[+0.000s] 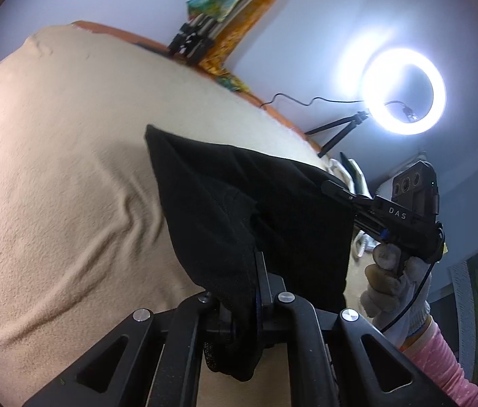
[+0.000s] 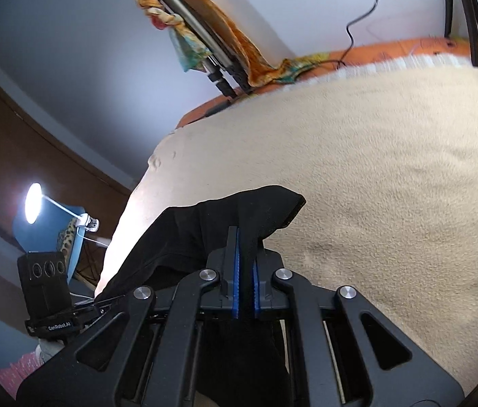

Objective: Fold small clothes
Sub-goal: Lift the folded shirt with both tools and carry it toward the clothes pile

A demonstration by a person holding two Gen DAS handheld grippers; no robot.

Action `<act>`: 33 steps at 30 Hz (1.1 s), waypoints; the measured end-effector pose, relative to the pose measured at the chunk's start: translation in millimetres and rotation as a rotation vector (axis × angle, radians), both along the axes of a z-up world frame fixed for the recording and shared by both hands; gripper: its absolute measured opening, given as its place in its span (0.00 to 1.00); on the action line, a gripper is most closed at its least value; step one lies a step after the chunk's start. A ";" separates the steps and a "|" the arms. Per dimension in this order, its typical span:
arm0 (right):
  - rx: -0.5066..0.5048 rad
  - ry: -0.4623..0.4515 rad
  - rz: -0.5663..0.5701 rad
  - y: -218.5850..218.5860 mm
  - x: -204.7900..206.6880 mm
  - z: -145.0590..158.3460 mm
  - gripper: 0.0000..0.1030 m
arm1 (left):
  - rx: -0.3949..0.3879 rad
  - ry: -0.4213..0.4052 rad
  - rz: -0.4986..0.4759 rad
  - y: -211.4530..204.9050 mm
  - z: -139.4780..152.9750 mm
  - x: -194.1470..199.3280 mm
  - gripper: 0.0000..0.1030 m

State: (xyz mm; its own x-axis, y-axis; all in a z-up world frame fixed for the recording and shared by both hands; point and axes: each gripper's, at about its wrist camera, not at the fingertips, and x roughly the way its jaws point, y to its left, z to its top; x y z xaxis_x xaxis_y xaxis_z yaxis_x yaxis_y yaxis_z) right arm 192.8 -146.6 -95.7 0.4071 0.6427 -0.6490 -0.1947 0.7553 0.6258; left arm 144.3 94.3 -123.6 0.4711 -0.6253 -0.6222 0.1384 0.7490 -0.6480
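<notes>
1. Left claw (image 1: 259,271) pinched tight on one edge of the black garment (image 1: 239,203), cloth draped over its fingers.
2. Right claw (image 2: 245,271) pressed together on the opposite edge, blue pads (image 2: 237,271) gripping fabric.
3. Garment stretched between both claws, above the beige blanket (image 2: 374,169) on the bed.
4. Ring light (image 1: 405,91) glowing beyond the right claw.
</notes>
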 end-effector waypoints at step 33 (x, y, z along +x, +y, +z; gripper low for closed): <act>-0.263 -0.106 -0.233 -223.7 -34.5 98.4 0.06 | -0.095 -0.167 -0.306 -242.3 55.0 54.3 0.03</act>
State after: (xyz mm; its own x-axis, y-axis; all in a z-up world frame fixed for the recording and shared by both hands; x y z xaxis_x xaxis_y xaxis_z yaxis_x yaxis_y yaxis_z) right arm 158.3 -370.4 2.7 0.5969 0.3420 -0.7258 -0.0524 0.9193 0.3900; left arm 198.6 -148.0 -68.7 0.3434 -0.8045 -0.4846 0.4568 0.5939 -0.6622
